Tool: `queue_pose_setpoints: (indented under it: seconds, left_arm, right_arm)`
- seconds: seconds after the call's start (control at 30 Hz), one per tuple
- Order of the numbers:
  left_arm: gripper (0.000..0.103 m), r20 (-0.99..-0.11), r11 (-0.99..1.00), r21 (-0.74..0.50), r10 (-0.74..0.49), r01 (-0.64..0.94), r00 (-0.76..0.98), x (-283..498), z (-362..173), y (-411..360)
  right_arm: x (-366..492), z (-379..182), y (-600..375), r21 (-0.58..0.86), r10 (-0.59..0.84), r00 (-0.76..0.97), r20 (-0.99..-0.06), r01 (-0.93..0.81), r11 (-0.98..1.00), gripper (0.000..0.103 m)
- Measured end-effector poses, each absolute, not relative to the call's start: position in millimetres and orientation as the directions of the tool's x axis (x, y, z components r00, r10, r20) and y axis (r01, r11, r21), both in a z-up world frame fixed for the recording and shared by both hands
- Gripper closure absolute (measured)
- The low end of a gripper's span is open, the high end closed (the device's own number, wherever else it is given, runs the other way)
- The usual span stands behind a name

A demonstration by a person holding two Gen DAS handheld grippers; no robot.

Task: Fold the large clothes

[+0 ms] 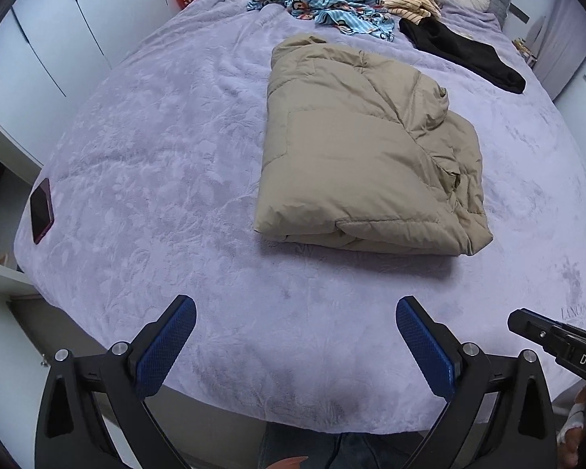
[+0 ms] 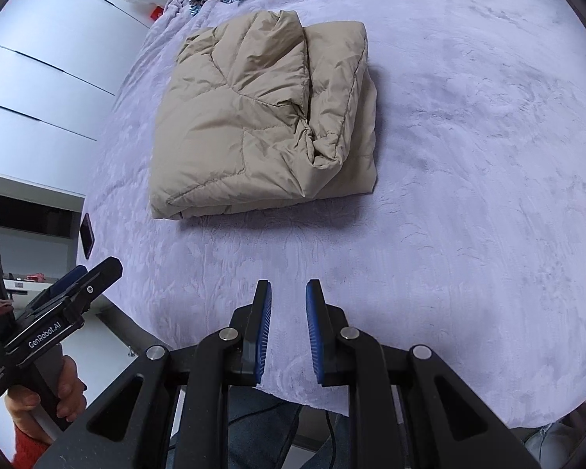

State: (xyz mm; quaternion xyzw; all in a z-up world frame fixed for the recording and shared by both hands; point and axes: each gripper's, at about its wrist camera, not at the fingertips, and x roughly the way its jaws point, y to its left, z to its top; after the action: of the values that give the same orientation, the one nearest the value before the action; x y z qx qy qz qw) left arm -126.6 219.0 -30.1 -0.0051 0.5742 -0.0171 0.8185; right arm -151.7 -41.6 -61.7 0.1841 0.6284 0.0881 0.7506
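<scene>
A lilac plush blanket [image 1: 144, 164] covers the bed, white wardrobe doors to one side. The tan puffer jacket [image 1: 367, 164] lies in the middle as a squared bundle, well apart from both my tools. My left gripper [image 1: 295, 346] stands wide and empty above the near edge; my right gripper [image 2: 289, 328] is narrowed to a slim gap, holding nothing. I judge this fold finished. Next I would reach past it for the monkey-print garment [image 1: 332, 4] heaped near the headboard.

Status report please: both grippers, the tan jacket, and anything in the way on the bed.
Left gripper open, empty; right gripper narrow, empty. Tan jacket folded on bed, untouched. Nothing between fingers and jacket; phone at edge.
</scene>
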Motion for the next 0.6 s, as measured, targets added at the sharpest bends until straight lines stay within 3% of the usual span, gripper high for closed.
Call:
queue_pose_setpoints:
  seconds: [0.2,0.27,0.3,0.6]
  left_arm:
    - [0.001,-0.935,0.997,-0.017,-0.042,0.074,0.352,-111,-16,228]
    - [0.001,-0.938,0.996,-0.021,-0.048,0.084,0.343,-105,-11,236]
    - [0.001,-0.938,0.996,-0.022,-0.052,0.091,0.342,-102,-9,240]
    - [0.001,-0.937,0.987,-0.004,-0.061,0.164,0.344,-78,-4,262]
  right_arm:
    - [-155,-43,-32,0.351,0.319,0.24,-0.917,0.103,0.931,0.08]
    - [-151,-39,-27,0.341,0.301,0.261,-0.917,0.123,0.932,0.052]
    - [-150,-38,-23,0.339,0.295,0.272,-0.916,0.133,0.931,0.049]
    - [-129,-30,20,0.33,0.274,0.298,-0.914,0.157,0.931,0.049]
